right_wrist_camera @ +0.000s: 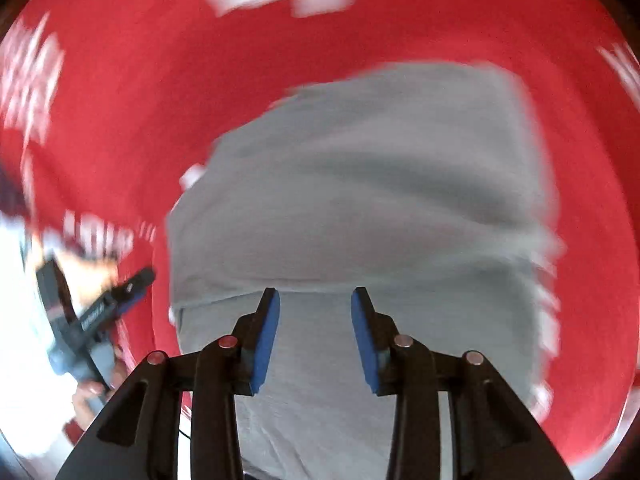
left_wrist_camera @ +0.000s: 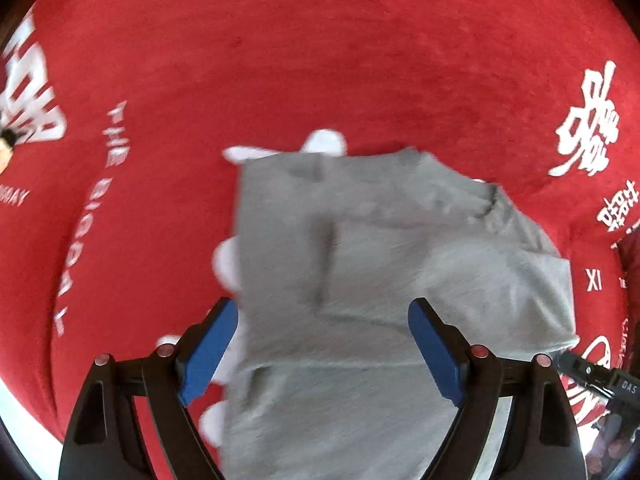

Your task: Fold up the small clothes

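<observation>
On the red cloth (left_wrist_camera: 320, 60), printed with white lettering, a grey shirt (left_wrist_camera: 360, 240) is laid out, partly folded, with a collar edge seen at its far right in the left wrist view and a crease running across it near the pads. Over the shirt the left gripper (left_wrist_camera: 323, 344) is held with its blue pads spread wide and nothing between them; whether the cloth is touched cannot be told. From the right wrist view the same shirt (right_wrist_camera: 360, 200) is seen blurred, a folded layer ending in an edge just ahead of the right gripper (right_wrist_camera: 315, 336), whose pads are also parted, more narrowly, with only fabric beneath them. At the left of that view the other gripper is caught in a hand, smeared by motion. White shapes peek out along the shirt's left edge, and what they are cannot be said for sure. The shirt is judged light, soft and limp: no shape will be kept when it is lifted, and any unsupported part can be expected to sag and drag. A thin knit like this should be pinched at a hem or at a fold's corner, both layers taken together, so that the fold is not pulled open. Two corners taken at once would be the safer hold. Slipping is thought unlikely, bunching likelier.
</observation>
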A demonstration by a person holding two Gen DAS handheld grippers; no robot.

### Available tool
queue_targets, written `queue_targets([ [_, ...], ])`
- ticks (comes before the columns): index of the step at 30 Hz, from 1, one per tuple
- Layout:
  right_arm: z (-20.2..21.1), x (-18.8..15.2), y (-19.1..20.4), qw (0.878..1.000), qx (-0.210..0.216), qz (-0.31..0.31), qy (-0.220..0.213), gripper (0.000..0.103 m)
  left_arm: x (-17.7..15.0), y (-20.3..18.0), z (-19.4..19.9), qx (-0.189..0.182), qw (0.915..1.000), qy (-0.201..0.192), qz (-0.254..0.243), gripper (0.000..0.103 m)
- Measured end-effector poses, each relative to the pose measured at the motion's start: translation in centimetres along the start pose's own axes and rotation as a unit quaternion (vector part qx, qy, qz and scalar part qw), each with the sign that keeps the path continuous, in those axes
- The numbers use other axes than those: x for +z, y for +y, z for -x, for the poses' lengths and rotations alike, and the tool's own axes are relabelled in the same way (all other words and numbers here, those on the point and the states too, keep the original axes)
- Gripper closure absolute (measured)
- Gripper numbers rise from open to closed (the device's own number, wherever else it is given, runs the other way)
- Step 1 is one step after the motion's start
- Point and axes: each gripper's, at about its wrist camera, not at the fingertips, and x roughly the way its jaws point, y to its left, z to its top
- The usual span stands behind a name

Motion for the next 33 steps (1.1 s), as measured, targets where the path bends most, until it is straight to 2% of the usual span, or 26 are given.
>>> queue_targets([
  [3, 1.9, 0.1, -6.8, 0.990, 0.042, -0.132, -0.028, 0.060, 0.7, -2.9, -2.2, -0.004, 0.9996, 0.009, -0.026, 0.015],
  [6, 1.9, 0.7, -10.9, 0.969, 0.085, -0.224, -0.060, 0.060, 0.8, -4.3, -4.2, 0.007, 0.9989, 0.024, -0.040, 0.015],
  [7, 1.5, 0.9, -12.1, 0.958, 0.101, -0.258, -0.070, 0.061, 0.7, -4.7, -4.9, 0.017, 0.9983, 0.031, -0.045, 0.015],
  [8, 1.5, 1.0, -13.0, 0.947, 0.115, -0.288, -0.083, 0.082, 0.6, -4.9, -5.3, 0.022, 0.9978, 0.036, -0.050, 0.015],
  [9, 1.7, 1.2, -13.4, 0.941, 0.123, -0.303, -0.091, 0.093, 0.4, -5.0, -5.6, 0.028, 0.9972, 0.042, -0.054, 0.015],
  [10, 2.2, 1.3, -13.5, 0.936, 0.140, -0.303, -0.106, 0.093, 0.1, -5.0, -5.9, 0.035, 0.9965, 0.049, -0.059, 0.015],
  [11, 2.7, 1.5, -13.2, 0.944, 0.141, -0.277, -0.112, 0.093, -0.4, -5.0, -6.3, 0.039, 0.9955, 0.058, -0.064, 0.015],
  [12, 3.2, 1.7, -12.4, 0.964, 0.110, -0.219, -0.107, 0.093, -0.7, -4.9, -6.5, 0.041, 0.9949, 0.063, -0.068, 0.015],
  [14, 3.5, 1.6, -12.3, 0.985, 0.038, -0.148, -0.074, 0.093, -1.3, -4.9, -6.6, 0.041, 0.9945, 0.055, -0.079, 0.014],
  [15, 3.3, 1.2, -12.6, 0.991, 0.003, -0.125, -0.045, 0.092, -1.3, -5.0, -6.5, 0.044, 0.9939, 0.056, -0.084, 0.014],
  [17, 4.2, 0.5, -13.3, 0.992, -0.027, -0.113, -0.037, 0.087, -1.0, -5.1, -6.5, 0.049, 0.9932, 0.066, -0.083, 0.014],
  [18, 5.3, 0.4, -13.9, 0.992, -0.029, -0.111, -0.042, 0.085, -0.8, -5.3, -6.4, 0.054, 0.9925, 0.072, -0.082, 0.014],
  [19, 6.4, 0.5, -14.5, 0.992, -0.015, -0.112, -0.054, 0.085, -0.6, -5.5, -6.2, 0.059, 0.9921, 0.073, -0.084, 0.014],
  [20, 7.2, 0.9, -14.8, 0.992, 0.000, -0.113, -0.064, 0.079, -0.5, -5.7, -6.0, 0.061, 0.9919, 0.071, -0.086, 0.014],
  [21, 7.9, 1.6, -15.3, 0.991, 0.014, -0.112, -0.072, 0.066, -0.4, -6.2, -5.7, 0.061, 0.9920, 0.065, -0.089, 0.014],
  [23, 8.2, 3.3, -16.1, 0.991, 0.029, -0.108, -0.078, 0.049, -0.3, -7.3, -5.0, 0.056, 0.9926, 0.053, -0.094, 0.014],
  [25, 6.7, 6.2, -16.6, 0.989, 0.075, -0.109, -0.064, 0.048, -0.2, -8.3, -5.0, 0.053, 0.9925, 0.051, -0.098, 0.014],
  [28, 3.4, 9.1, -17.0, 0.986, 0.115, -0.117, -0.036, 0.048, -0.3, -10.1, -5.5, 0.052, 0.9914, 0.051, -0.109, 0.014],
  [29, 1.4, 9.2, -16.3, 0.985, 0.121, -0.117, -0.030, 0.048, -0.3, -10.6, -5.7, 0.053, 0.9911, 0.052, -0.110, 0.014],
  [30, 0.6, 9.6, -16.4, 0.984, 0.132, -0.118, -0.019, 0.050, -0.4, -11.2, -6.0, 0.055, 0.9907, 0.054, -0.112, 0.014],
  [31, -0.3, 9.9, -16.2, 0.983, 0.141, -0.118, -0.009, 0.056, -0.4, -11.4, -6.3, 0.057, 0.9904, 0.056, -0.113, 0.014],
  [32, -0.8, 10.4, -15.8, 0.984, 0.139, -0.113, -0.001, 0.094, -0.5, -11.7, -6.4, 0.061, 0.9900, 0.058, -0.113, 0.014],
  [33, -0.9, 10.7, -15.3, 0.985, 0.133, -0.107, 0.008, 0.095, -0.6, -12.0, -6.4, 0.063, 0.9899, 0.058, -0.113, 0.014],
])
